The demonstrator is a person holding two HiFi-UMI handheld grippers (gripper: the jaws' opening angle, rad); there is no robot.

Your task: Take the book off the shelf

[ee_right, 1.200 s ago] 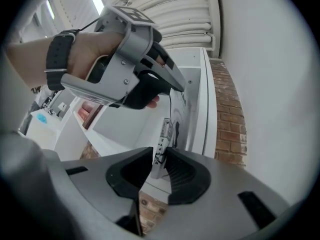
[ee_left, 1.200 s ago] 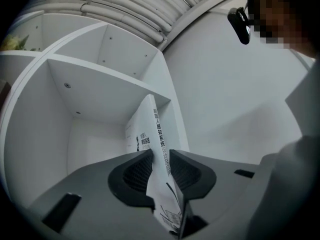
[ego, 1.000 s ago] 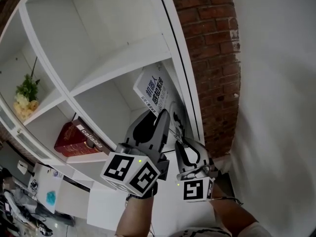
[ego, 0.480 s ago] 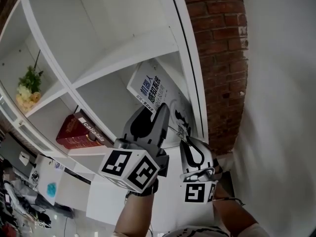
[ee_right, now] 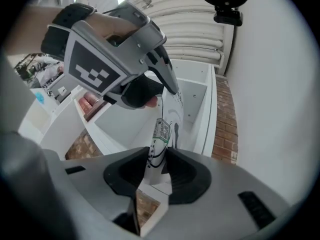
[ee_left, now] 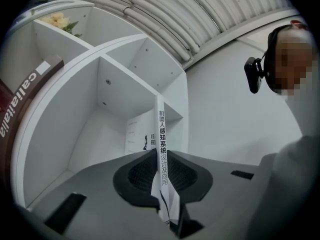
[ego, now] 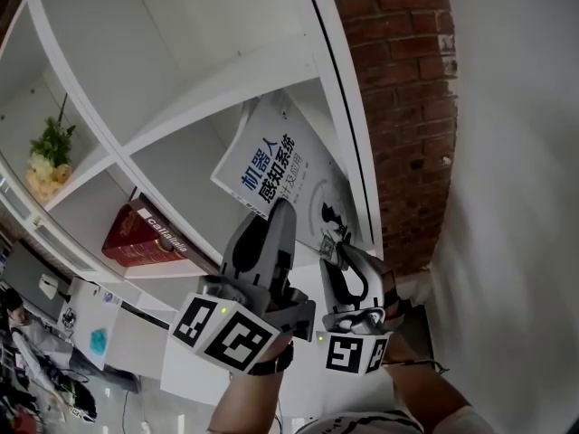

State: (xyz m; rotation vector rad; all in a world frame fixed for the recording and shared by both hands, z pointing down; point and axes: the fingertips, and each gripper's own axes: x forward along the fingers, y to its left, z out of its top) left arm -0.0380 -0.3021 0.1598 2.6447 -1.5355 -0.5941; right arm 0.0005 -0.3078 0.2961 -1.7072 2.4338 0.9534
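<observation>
One book (ego: 268,165), spine roughly upright: left gripper (ee_left: 161,184) just pinched it; right gripper (ee_right: 156,168) just spread, straddling it.

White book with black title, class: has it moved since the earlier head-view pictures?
Yes: the white book has slid outward, further past the white shelf board above it.

Book (ego: 267,174) at the shelf's (ego: 226,89) wall-side end
Before you, the book leans in the compartment nearest the brick wall (ego: 398,89) on your right; another book (ego: 145,238) lies in the compartment left of it, flowers (ego: 45,161) above that.
</observation>
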